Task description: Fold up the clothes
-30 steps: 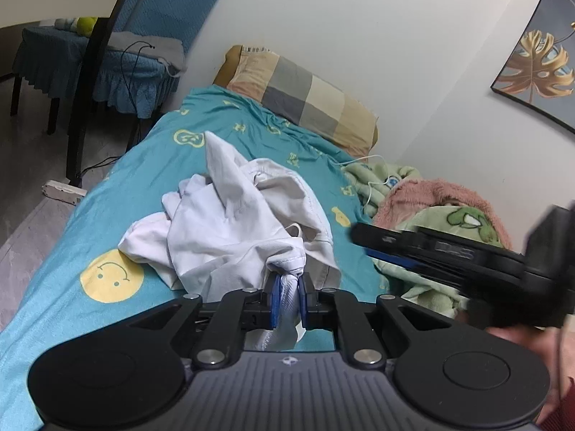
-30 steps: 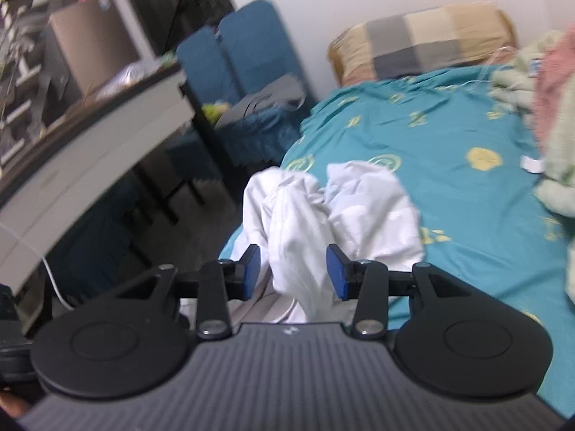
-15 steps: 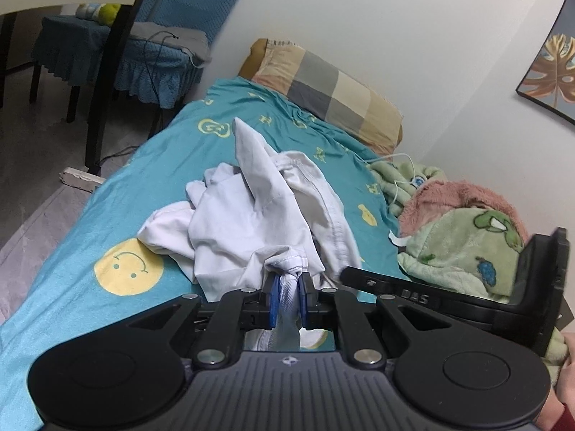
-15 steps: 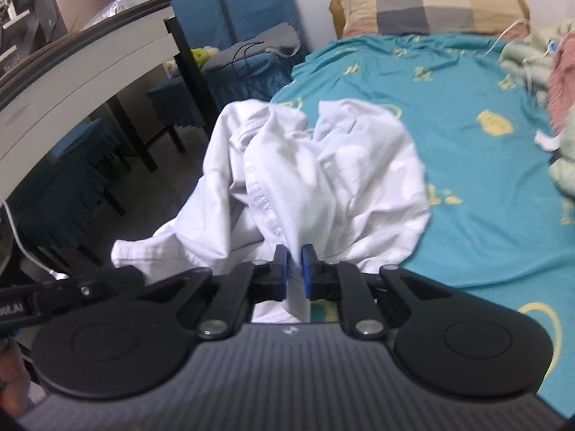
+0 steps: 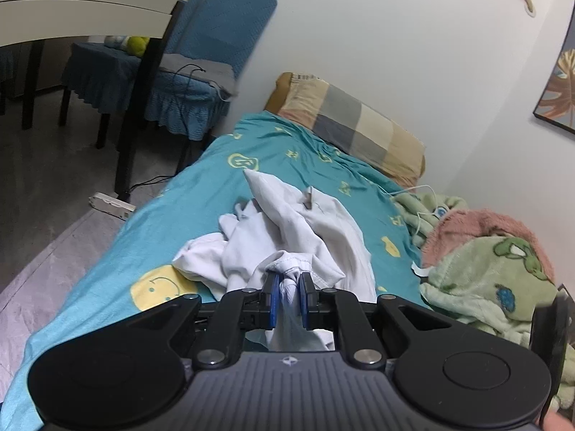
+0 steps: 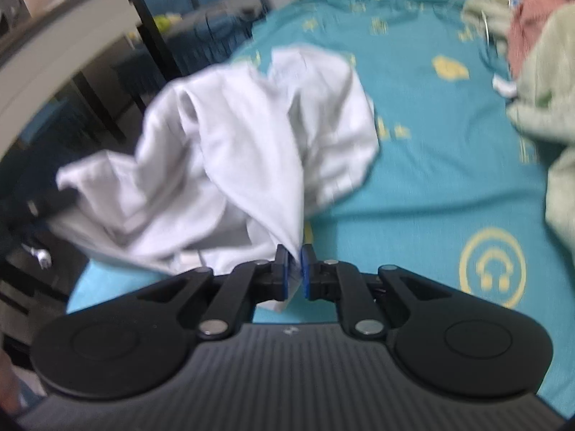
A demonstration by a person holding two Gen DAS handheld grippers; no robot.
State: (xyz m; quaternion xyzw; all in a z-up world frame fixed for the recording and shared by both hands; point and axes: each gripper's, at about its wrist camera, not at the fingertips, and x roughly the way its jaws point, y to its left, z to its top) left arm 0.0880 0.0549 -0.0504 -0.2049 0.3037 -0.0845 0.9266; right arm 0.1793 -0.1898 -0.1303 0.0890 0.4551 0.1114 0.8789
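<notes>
White garment (image 5: 287,237), pinched by both tools

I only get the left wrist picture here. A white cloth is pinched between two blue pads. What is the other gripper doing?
Observer: The right gripper is shut on another part of the same white garment.
Operator: Is the cloth lying flat on that side?
Observer: No, it is bunched, and one fold runs taut up from the right gripper.
Operator: Anything near it that I can't see?
Observer: Yes, a yellow headphone-face print on the teal bedsheet, just right of that gripper.
</notes>
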